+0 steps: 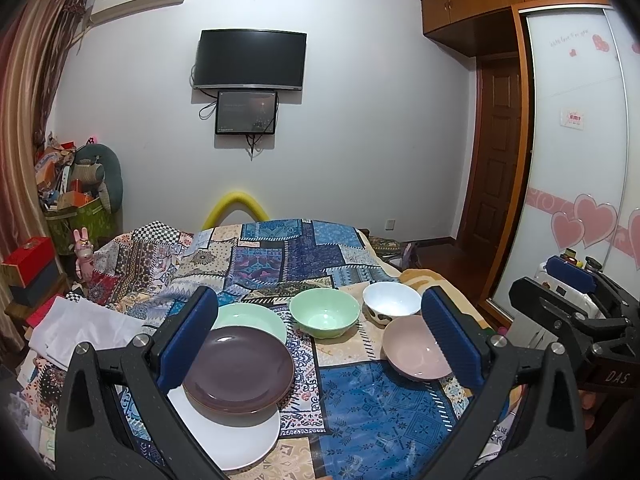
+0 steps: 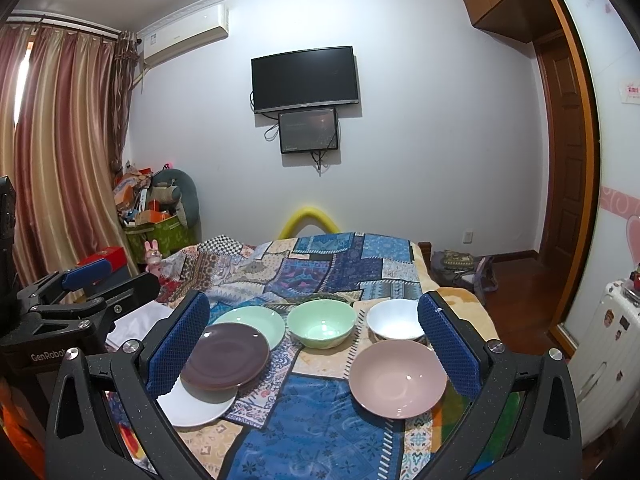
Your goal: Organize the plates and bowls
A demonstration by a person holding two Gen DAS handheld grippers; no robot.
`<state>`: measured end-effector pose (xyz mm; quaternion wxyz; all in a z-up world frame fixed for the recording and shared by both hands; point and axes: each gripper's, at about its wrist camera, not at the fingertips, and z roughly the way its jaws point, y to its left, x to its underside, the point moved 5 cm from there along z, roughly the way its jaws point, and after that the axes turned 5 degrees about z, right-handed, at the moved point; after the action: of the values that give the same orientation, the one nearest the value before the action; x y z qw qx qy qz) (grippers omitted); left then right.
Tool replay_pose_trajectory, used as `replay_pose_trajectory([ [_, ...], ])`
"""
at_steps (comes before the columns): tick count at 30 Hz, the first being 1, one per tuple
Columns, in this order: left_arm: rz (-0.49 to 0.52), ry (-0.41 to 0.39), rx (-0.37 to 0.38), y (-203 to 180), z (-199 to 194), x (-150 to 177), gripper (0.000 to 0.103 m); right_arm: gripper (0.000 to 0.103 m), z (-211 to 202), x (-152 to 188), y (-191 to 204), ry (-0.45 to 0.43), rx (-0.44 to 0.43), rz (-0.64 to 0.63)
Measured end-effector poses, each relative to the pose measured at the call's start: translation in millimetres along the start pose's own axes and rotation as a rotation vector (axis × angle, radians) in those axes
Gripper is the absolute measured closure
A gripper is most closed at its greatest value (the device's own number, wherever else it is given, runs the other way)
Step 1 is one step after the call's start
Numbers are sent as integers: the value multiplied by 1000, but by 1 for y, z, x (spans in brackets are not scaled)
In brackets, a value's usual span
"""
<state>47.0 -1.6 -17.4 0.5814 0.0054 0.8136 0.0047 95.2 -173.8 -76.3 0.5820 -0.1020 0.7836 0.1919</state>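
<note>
1. The purple plate (image 1: 239,366) lies ahead and low to the left of my left gripper (image 1: 316,344), close to its left finger. It sits on a white plate (image 1: 240,436) and overlaps the near edge of a green plate (image 1: 256,320) behind it.
2. The pink bowl (image 2: 397,378) lies ahead and to the right of my right gripper (image 2: 314,346), just inside its right finger. A white bowl (image 2: 394,322) stands just behind it; a green bowl (image 2: 322,328) stands dead ahead, between plates and bowls.
3. All six pieces rest on the patchwork cloth (image 2: 320,420).
4. Both grippers are spread wide and hold nothing. They hang above the near edge of the group, left one over the plates, right one over the bowls.
5. Judgement: plates are round, so no long axis governs; approach by the rim. The left gripper is nearer the plates, the right nearer the bowls.
6. Judgement: nothing is stacked by kind yet except purple on white.
</note>
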Motion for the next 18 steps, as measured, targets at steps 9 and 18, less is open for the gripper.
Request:
replay_pose_trajectory([
  [9,3,-6,-6,0,-1,0,0,0,0,0,-2,4,11,0],
  [18,2,-3,-9,6,2,5,0,0,10,0,2,18,24,1],
])
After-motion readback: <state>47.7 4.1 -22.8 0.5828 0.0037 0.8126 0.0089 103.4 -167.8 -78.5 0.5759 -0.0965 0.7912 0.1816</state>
